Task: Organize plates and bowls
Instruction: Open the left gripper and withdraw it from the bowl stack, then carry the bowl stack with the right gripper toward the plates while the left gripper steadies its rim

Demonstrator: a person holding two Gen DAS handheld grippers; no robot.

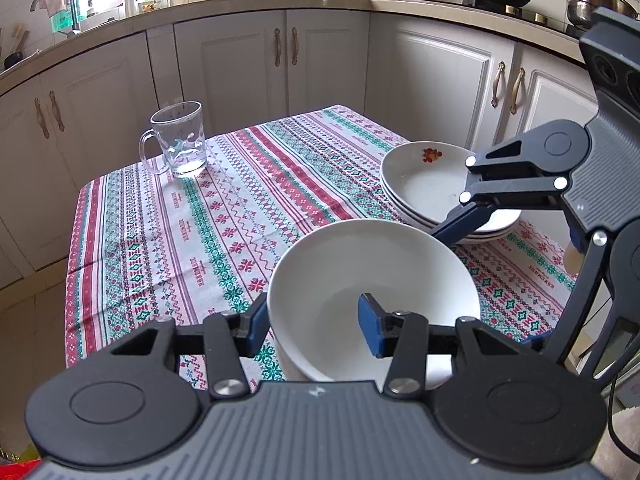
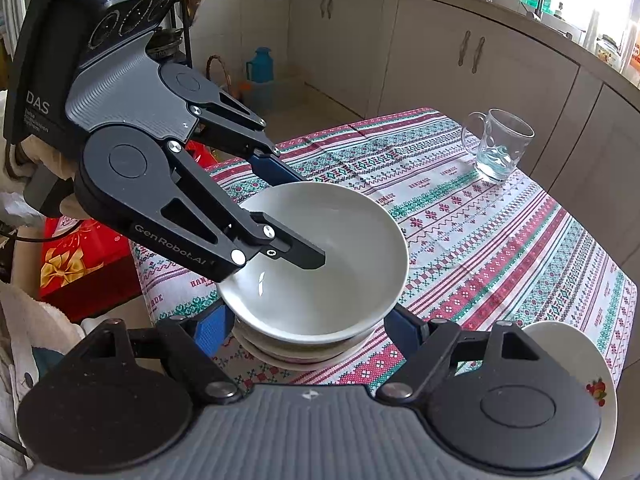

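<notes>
Striped tablecloth (image 1: 168,240) — empty white bowl (image 1: 372,276) atop stacked bowls, left gripper (image 1: 316,320) clamping its rim, right gripper (image 2: 308,324) unclenched.

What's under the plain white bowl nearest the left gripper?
The plain white ceramic bowl sits on a stack of white dishes; only rims show, their insides and count are hidden.

Plain white bowl (image 2: 320,264): upright, topmost of a nested stack of bowls (image 2: 296,344) near the table's near edge. Stack of shallow white plates (image 1: 424,184): upright, at the right edge; top plate bears a red floral motif.
</notes>
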